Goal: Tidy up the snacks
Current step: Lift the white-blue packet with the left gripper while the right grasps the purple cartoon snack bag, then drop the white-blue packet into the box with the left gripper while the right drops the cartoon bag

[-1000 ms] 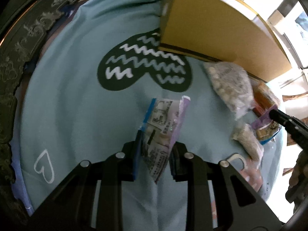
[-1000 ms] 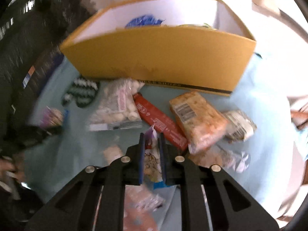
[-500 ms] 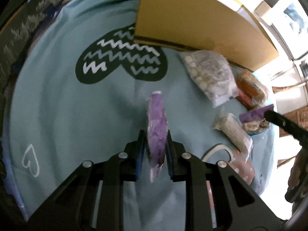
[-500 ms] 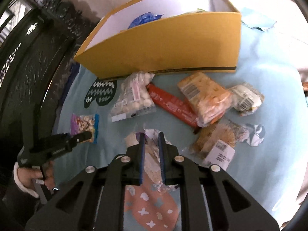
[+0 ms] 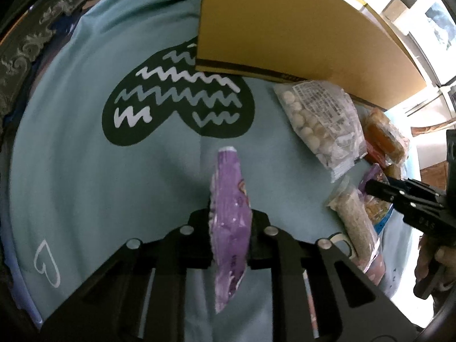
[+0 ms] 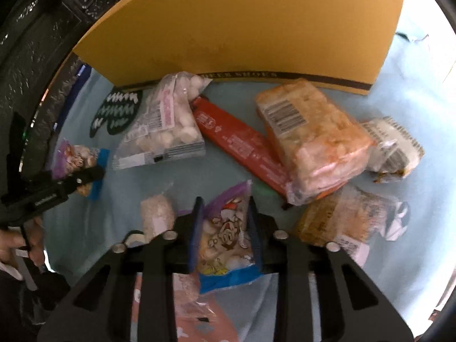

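A: Snacks first: the purple foil snack packet (image 5: 229,222) is clamped edge-on between my left gripper (image 5: 230,235) pads, hanging over the pale blue tablecloth (image 5: 85,171), short of the yellow cardboard box (image 5: 285,28) that stands along the cloth's far edge.

B: And the other purple one?

A: The second purple-and-blue popcorn packet (image 6: 225,236) lies between my right gripper (image 6: 225,228) fingers. Those jaws are opening; the blue pads stand at its sides, and I can't tell whether they press on it.

B: What lies around it?

A: Just left of it, a clear bag of pale grainy bars (image 6: 158,213). Further toward the box, a clear bag of white round candies (image 6: 168,125) touches the box's front wall. Beside that lies a long red wrapper bar (image 6: 236,145), its far end tucked under an orange cracker pack with a barcode (image 6: 310,134). At the cloth's right side sits a crumpled white-wrapped item (image 6: 393,148), and nearer me a brown snack pack in clear wrap (image 6: 342,219).

B: The cloth itself?

A: It carries a dark heart print with zigzag lines (image 5: 176,99) by the box's left corner.
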